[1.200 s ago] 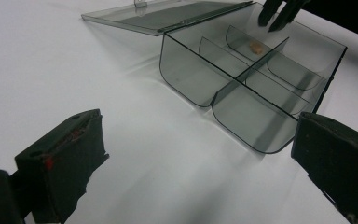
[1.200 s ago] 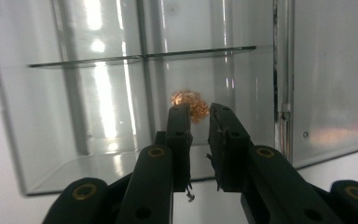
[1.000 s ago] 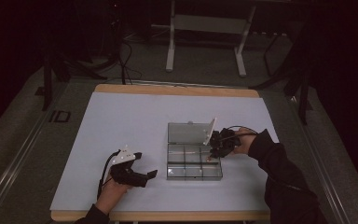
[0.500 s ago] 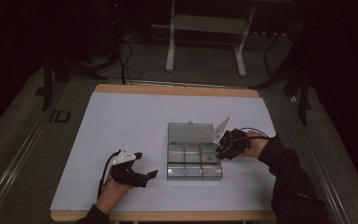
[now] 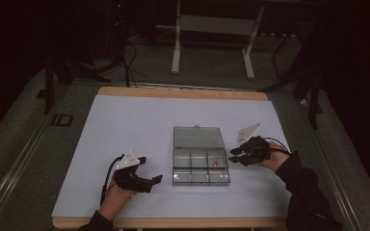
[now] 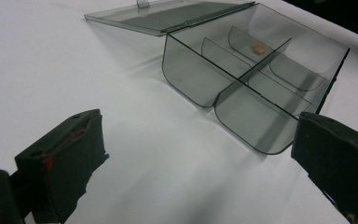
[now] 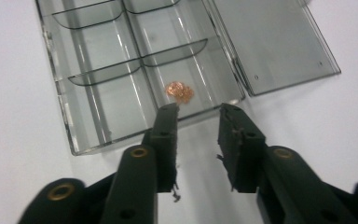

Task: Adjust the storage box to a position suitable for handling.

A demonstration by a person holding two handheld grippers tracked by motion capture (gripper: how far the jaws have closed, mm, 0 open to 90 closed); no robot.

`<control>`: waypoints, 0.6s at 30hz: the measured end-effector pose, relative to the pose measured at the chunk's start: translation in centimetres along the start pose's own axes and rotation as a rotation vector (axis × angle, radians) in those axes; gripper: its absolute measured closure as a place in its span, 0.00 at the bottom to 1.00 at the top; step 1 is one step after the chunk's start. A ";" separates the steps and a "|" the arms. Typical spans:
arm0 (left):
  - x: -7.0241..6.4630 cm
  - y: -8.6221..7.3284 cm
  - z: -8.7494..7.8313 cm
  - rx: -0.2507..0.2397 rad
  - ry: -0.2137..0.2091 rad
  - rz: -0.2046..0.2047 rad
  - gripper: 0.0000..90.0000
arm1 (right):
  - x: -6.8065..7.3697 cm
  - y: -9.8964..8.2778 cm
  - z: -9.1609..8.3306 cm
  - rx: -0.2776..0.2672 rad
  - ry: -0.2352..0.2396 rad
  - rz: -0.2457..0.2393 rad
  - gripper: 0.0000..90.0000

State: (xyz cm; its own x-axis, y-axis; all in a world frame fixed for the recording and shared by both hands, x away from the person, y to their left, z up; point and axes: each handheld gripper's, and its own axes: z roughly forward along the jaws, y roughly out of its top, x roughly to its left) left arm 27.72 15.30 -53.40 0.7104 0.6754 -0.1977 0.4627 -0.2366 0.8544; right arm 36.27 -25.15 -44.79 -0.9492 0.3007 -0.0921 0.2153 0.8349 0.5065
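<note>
Now the clear box (image 5: 201,166) sits near the middle of the white table (image 5: 125,125), its lid (image 5: 197,136) folded flat open on the far side. Inside, dividers split the box into compartments, and a small orange piece (image 7: 179,91) lies in the far compartment nearest the right hand; in the high view it shows as an orange speck (image 5: 216,163). The right gripper (image 5: 235,155) is just beside the box's right edge, low over the table, its tips pointing at the box. In the right gripper view its jaws stand a little apart with nothing between them, having just been opening, and the orange piece lies just beyond their tips, past the box wall. The left gripper (image 5: 155,180) rests on the table to the left of the box, near it but not touching. In the left gripper view its jaws are wide apart and empty, with the box's near corner (image 6: 214,105) ahead between them.
</note>
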 end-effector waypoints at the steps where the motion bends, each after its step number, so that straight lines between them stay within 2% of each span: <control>1: 0.0 0.0 0.0 -0.002 0.000 -0.001 0.04 | 0.0 -0.2 0.0 -0.011 -0.009 0.010 0.70; 7: 0.0 0.0 0.0 -0.002 0.003 -0.004 0.04 | 0.0 -2.2 0.2 -0.062 -0.027 0.079 0.53; 10: 0.1 0.0 0.0 -0.002 0.003 -0.004 0.04 | -0.2 -3.0 0.2 -0.095 -0.034 0.135 0.41; 14: 0.1 0.0 0.0 -0.004 0.007 -0.008 0.04 | -0.3 -4.6 0.4 -0.157 -0.039 0.218 0.12; 18: 0.2 0.0 0.1 -0.002 0.000 -0.019 0.04 | -0.3 -5.6 0.5 -0.180 -0.071 0.271 0.12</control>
State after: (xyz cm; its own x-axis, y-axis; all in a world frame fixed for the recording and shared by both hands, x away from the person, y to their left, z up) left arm 27.90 15.37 -53.48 0.7017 0.6797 -0.2136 0.4747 -0.2224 0.8516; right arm 35.45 -29.70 -48.08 -0.8431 0.5377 0.0100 0.4080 0.6274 0.6633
